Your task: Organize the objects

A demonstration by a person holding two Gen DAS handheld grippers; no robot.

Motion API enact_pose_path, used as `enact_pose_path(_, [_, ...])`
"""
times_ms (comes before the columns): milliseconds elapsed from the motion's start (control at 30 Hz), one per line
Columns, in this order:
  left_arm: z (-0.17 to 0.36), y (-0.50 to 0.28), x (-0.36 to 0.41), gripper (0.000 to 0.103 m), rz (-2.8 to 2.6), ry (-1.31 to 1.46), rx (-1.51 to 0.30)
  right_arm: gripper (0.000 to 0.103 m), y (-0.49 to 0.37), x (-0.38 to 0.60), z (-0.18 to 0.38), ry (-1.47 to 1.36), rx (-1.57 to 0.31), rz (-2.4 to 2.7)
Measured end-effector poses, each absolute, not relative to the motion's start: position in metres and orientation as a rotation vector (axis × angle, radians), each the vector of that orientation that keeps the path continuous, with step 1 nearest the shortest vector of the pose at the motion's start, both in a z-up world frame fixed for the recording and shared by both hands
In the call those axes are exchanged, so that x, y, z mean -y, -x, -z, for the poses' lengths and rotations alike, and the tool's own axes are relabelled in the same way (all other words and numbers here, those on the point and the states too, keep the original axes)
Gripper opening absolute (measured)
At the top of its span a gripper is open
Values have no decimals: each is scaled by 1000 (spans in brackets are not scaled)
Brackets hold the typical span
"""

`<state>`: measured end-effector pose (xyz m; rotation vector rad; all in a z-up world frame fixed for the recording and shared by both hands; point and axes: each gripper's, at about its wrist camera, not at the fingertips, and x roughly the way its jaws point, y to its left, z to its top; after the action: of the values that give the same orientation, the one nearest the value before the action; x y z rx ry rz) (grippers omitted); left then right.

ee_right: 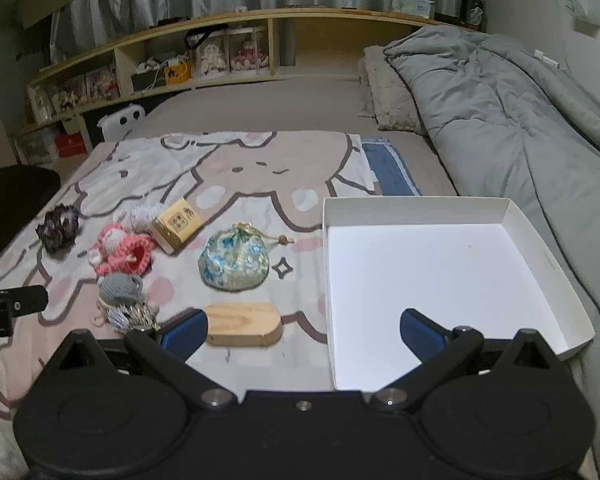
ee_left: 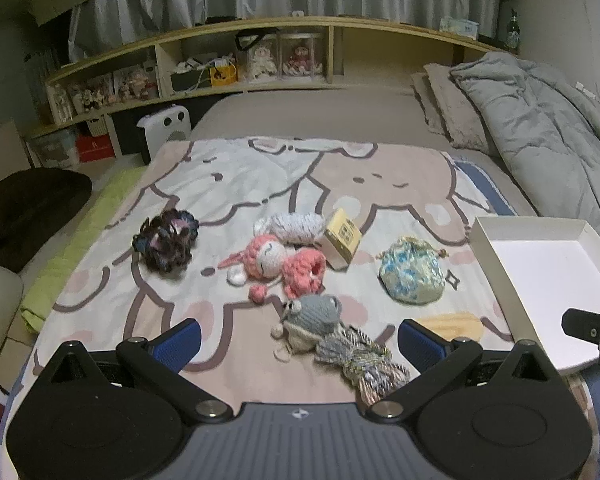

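Left claw (ee_left: 299,340) spread wide, holding nothing, over grey crochet toy (ee_left: 314,312) on bed blanket (ee_left: 100,280). Right claw (ee_right: 302,330) spread, empty; wooden block (ee_right: 242,324) just beside its left finger. White tray (ee_right: 432,280) empty, right of brocade pouch (ee_right: 234,260). Farther: pink crochet doll (ee_left: 276,262), yellow box (ee_left: 342,238), dark scrunchie (ee_left: 166,240)

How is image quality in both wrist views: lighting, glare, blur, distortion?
Left wrist view: dim indoor light, strong fisheye bending of the shelf, black vignette corners, grey knitted toy slightly soft. Right wrist view: same dimness and curvature, white box floor bright, nearly washed out, wooden block fairly sharp.
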<state>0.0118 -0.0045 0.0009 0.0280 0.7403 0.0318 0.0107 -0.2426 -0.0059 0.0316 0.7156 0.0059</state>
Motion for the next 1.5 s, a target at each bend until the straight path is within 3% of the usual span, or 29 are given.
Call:
enact_pose_path(833, [37, -65, 6, 103, -97, 77, -803, 103, -85, 236, -1, -141, -667, -61])
enact_pose_path(1300, [89, -89, 22, 103, -112, 210, -935, 103, -116, 222, 42, -199, -790, -78])
enact_pose_path(1500, [113, -91, 31, 103, -125, 165, -1038, 95, -120, 224, 61, -277, -836, -102])
